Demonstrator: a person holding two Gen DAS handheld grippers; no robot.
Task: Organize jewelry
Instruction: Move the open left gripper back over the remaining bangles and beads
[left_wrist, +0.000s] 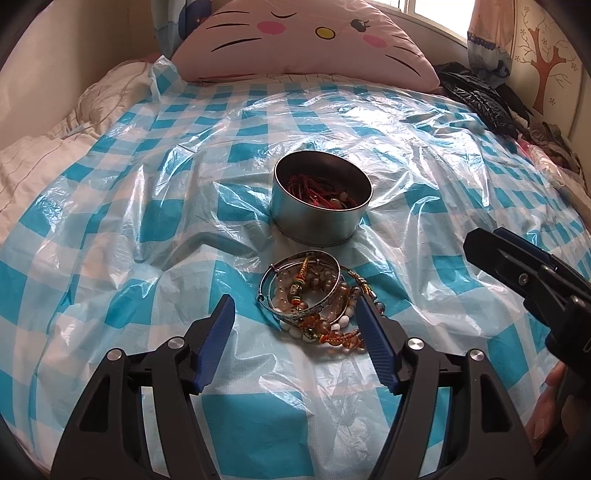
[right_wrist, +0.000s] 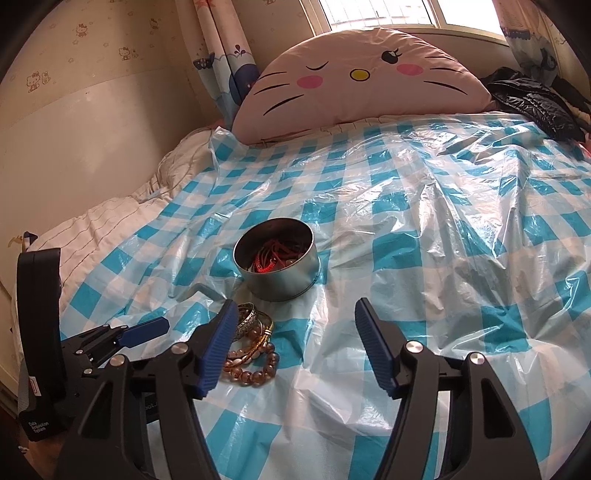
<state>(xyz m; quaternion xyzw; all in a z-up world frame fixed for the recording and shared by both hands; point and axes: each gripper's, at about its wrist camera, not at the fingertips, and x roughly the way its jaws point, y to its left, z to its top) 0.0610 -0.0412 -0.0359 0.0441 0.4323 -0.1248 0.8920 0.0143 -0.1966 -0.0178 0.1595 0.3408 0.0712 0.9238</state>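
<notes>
Bracelet pile (left_wrist: 312, 299) seen straight ahead of left gripper (left_wrist: 297, 325), just inside spread jaws, toward right finger. Tin (left_wrist: 320, 201) lies just beyond pile, on same forward line, red cords already inside. Right gripper (right_wrist: 295, 343) held spread and empty; pile sits off its left finger. Left gripper judged nearer.

I see a bed (right_wrist: 110, 221) covered by a blue-checked plastic sheet (left_wrist: 110, 240). On the sheet sits a round tin (left_wrist: 317, 218), with a bracelet pile (left_wrist: 314, 299) just near of it.
</notes>
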